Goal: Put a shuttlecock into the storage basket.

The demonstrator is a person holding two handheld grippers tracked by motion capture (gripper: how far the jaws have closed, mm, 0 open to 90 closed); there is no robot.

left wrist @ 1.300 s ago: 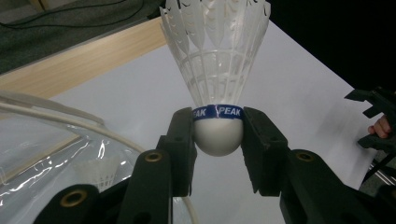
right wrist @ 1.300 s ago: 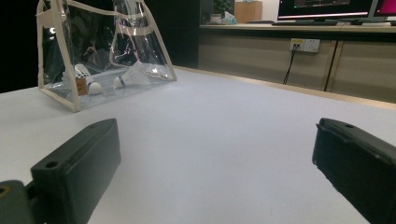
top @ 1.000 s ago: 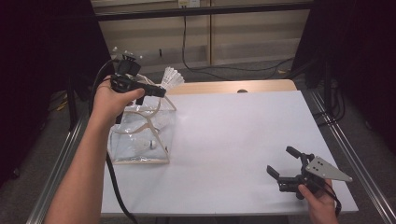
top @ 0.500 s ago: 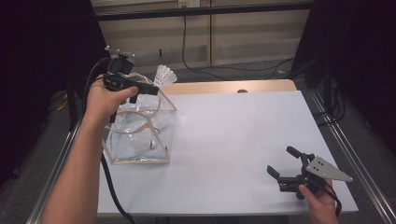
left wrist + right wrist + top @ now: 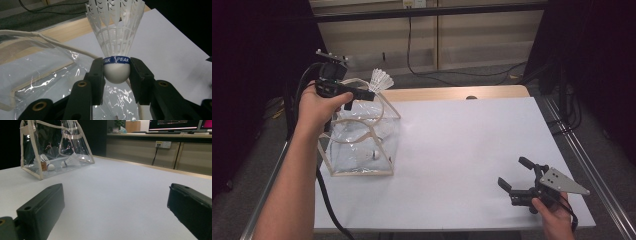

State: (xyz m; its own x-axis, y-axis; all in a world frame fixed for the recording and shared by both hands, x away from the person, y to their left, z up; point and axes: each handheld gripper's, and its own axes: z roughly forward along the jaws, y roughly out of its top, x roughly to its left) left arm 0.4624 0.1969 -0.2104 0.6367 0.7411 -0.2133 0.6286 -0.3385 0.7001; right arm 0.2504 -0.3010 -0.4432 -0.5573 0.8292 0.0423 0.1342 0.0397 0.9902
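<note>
Up above the clear bag [image 5: 362, 142] at the desk's [image 5: 462, 150] far left corner, the shuttlecock [image 5: 381, 80] is clamped by its cork between the left gripper's [image 5: 362, 95] jaws. Its long axis runs along the jaws, feathers away from the hand and cork towards it. The right gripper [image 5: 516, 175] rests released near the desk's near right corner. White covers the desk, with a wooden strip along the far edge and dark surroundings. Since a second ago the left gripper has drawn slightly leftward.

The right gripper [image 5: 115, 212] hangs wide open over the white table [image 5: 120, 195]; a clear bag [image 5: 53, 147] holds shuttlecocks [image 5: 68, 161].
</note>
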